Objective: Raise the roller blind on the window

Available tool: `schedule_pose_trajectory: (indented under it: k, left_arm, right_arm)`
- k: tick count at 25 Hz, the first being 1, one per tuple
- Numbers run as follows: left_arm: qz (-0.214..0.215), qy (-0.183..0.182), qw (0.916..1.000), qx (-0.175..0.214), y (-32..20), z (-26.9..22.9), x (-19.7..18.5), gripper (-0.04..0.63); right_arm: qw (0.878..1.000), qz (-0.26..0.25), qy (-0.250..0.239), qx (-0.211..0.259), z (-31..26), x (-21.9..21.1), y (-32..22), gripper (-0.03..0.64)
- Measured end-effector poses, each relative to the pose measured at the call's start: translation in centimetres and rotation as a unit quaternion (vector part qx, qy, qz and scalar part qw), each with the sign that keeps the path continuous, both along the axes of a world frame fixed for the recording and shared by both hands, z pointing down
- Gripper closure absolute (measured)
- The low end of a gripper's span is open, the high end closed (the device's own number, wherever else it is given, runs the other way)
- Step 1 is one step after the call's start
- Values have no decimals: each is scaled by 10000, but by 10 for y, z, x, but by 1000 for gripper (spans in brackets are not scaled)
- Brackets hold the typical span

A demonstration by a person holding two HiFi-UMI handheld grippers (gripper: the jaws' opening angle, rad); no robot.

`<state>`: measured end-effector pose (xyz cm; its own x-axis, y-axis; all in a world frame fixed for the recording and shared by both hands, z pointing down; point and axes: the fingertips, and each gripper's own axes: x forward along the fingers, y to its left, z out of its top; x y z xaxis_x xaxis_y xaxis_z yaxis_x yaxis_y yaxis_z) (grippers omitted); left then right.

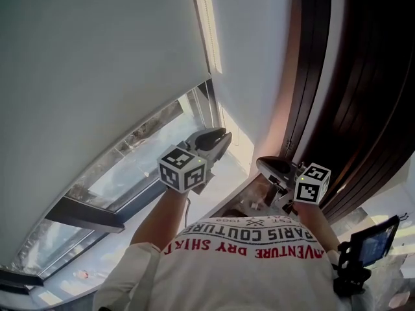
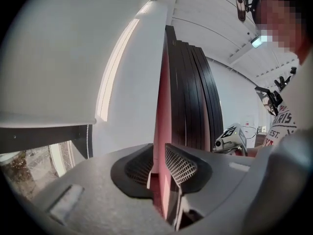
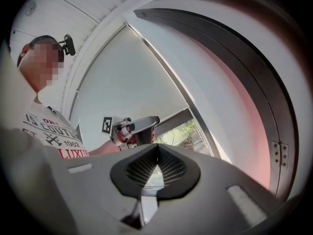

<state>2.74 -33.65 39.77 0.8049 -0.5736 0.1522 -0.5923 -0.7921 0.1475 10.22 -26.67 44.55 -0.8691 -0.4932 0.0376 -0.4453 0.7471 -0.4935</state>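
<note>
The scene was an indoor room with a white wall (image 1: 253,63) and a dark-framed window (image 1: 139,151). Dark wooden panels (image 1: 363,89) stood to the right of the window.

The roller blind (image 1: 97,63) hung over the window and covered its upper and larger part. A strip of glass was exposed below the blind, with outdoor ground visible through it. The fabric hung flat and vertical. The long axis of its lower edge ran level across the window. In the head view this edge appeared as a diagonal, owing to camera tilt.

The left gripper (image 1: 219,140) was held in front of the window, below the blind's lower edge. Its jaws were released and stood apart, with nothing between them. The right gripper (image 1: 267,167) was held to the right of the window, near the panels. Its jaws were clenched tip to tip on nothing.

Only the left gripper view showed a bead chain (image 2: 87,140) hanging at the right side of the window, just under the blind's lower edge. It also showed a white planked ceiling (image 2: 215,18). Only the right gripper view showed a hinge (image 3: 277,153) on the dark frame right of the window.
</note>
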Motion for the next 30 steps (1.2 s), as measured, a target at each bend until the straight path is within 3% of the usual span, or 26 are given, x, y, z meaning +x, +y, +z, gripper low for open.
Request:
schedule_pose_trajectory:
  k: [10, 14, 24, 28, 30]
  left_arm:
    - [-515, -133, 9981, 307, -72, -28, -14, 426]
    - [-706, -394, 9957, 456, -110, -36, -12, 425]
    - [-747, -248, 9965, 286, -145, -39, -8, 430]
    - [-816, -324, 9956, 312, -151, -37, -6, 550]
    - [-804, -311, 9958, 294, -152, -36, -4, 574]
  right_arm:
    - [10000, -12, -31, 30, -11, 1, -11, 618]
    - [9998, -139, 138, 52, -9, -1, -10, 618]
    - [9997, -124, 172, -86, -2, -2, -3, 618]
    - [9998, -81, 122, -161, 3, 2, -1, 618]
    - [9997, -82, 127, -183, 6, 3, 0, 618]
